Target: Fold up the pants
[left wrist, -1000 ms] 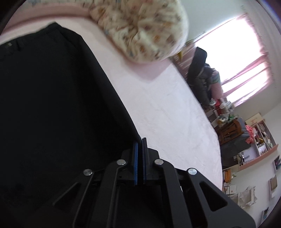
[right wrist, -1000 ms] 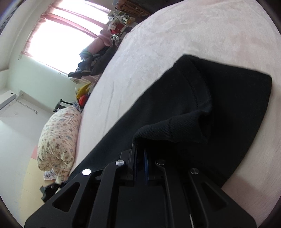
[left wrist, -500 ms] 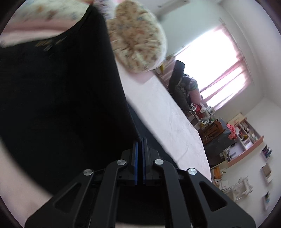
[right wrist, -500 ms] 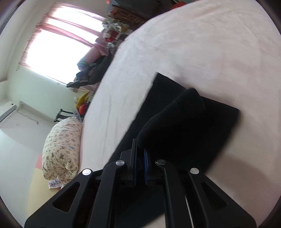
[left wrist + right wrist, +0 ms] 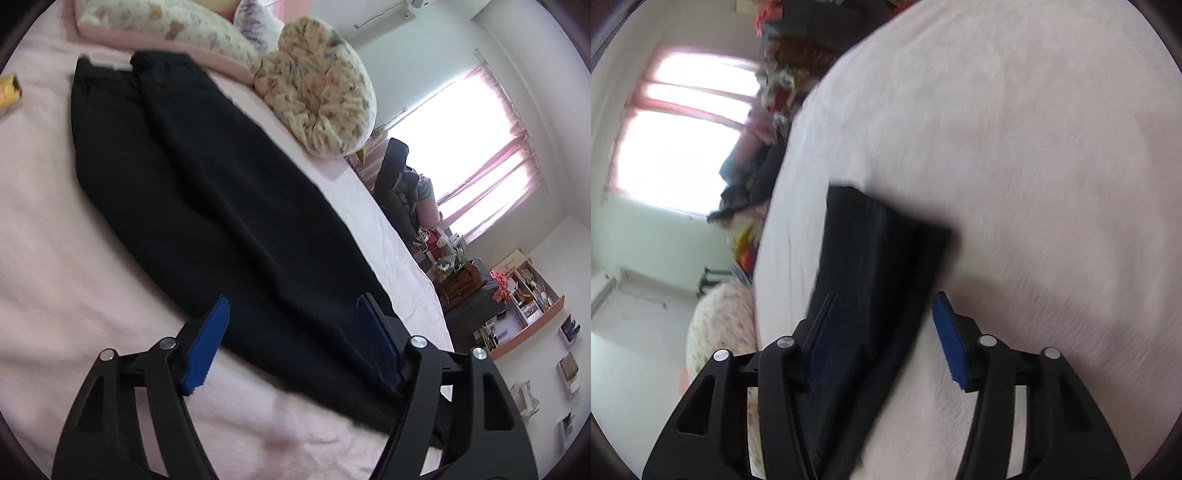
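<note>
Black pants lie flat on the pink bed, folded lengthwise, one leg on the other, waistband at the far end near the pillows. My left gripper is open and empty, just above the pants' lower part. In the right wrist view the cuff end of the pants lies flat on the bed. My right gripper is open and empty, its fingers either side of the pants. The view is blurred.
Floral pillows and a pink pillow lie at the head of the bed. A yellow object lies at the far left. A dark chair with clothes, a window and shelves stand beyond the bed's right edge.
Both grippers were shut on the pants and carried a leg over. Now both have opened and let go, and the pants lie flat and folded lengthwise.
</note>
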Tool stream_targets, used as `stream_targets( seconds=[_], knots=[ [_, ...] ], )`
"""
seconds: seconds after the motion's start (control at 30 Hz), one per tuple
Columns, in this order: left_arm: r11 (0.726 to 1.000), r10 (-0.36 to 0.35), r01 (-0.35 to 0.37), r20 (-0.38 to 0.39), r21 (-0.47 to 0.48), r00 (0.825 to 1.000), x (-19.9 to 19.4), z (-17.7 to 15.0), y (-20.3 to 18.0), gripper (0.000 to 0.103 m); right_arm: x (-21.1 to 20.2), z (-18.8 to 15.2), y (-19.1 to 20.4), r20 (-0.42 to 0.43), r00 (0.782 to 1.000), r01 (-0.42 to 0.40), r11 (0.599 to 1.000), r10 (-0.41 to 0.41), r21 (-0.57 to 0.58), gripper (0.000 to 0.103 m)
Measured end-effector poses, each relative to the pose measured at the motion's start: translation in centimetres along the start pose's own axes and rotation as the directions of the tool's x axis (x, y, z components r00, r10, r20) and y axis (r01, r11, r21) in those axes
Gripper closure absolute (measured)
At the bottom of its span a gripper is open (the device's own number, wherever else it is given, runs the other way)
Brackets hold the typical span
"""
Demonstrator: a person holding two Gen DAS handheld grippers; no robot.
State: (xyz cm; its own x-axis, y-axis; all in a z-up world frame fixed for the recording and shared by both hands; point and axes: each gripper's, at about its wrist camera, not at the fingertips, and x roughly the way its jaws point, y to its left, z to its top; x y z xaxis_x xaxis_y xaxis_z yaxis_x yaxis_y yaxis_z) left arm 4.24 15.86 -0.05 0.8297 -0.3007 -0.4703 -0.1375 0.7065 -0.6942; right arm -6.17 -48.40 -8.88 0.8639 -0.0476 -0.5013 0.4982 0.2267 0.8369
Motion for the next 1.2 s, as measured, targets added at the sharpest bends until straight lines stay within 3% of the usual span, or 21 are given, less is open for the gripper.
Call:
stream_targets(
  seconds=[0.2, 0.4, 0.57, 0.73, 0.9, 1.1, 1.2],
  knots=[
    [0.997, 0.015, -0.014, -0.015, 0.079, 1.0, -2.2, 3.5, 0.6, 0.014, 1.4, 0.4, -0.3, -0.028, 1.0, 0.001, 1.0, -0.001, -0.001, 0.054],
    [0.996, -0.005, 0.009, -0.037, 0.089, 0.999, -3.2, 5.6, 1.6, 0.013, 2.6, -0.6, 2.4, 0.022, 0.997, 0.079, 0.99, -0.077, -0.118, 0.054],
    [1.0, 0.001, -0.001, -0.01, -0.002, 1.0, -1.3, 9.2, 2.0, 0.011, 3.4, -0.8, 3.1, 0.037, 0.992, 0.127, 0.977, -0.122, -0.169, 0.054],
    [0.993, 0.088, -0.094, -0.094, -0.065, 0.992, 3.1, 12.1, 3.0, 0.011, 3.4, -1.0, 3.0, 0.046, 0.992, 0.123, 0.978, -0.117, -0.168, 0.054],
    [0.967, 0.117, -0.165, -0.235, -0.196, 0.965, 6.7, 12.4, 6.6, 0.011, 3.5, -1.4, 3.2, 0.054, 0.991, 0.131, 0.976, -0.123, -0.173, 0.054],
    [0.966, 0.065, -0.124, -0.252, -0.226, 0.965, 7.5, 13.3, 8.0, 0.009, 3.6, -1.5, 3.4, 0.062, 0.989, 0.142, 0.973, -0.133, -0.183, 0.054],
    [0.96, 0.004, -0.071, -0.243, -0.27, 0.97, 7.5, 14.3, 8.6, 0.009, 3.6, -1.5, 3.4, 0.062, 0.989, 0.141, 0.973, -0.131, -0.182, 0.054]
  ],
)
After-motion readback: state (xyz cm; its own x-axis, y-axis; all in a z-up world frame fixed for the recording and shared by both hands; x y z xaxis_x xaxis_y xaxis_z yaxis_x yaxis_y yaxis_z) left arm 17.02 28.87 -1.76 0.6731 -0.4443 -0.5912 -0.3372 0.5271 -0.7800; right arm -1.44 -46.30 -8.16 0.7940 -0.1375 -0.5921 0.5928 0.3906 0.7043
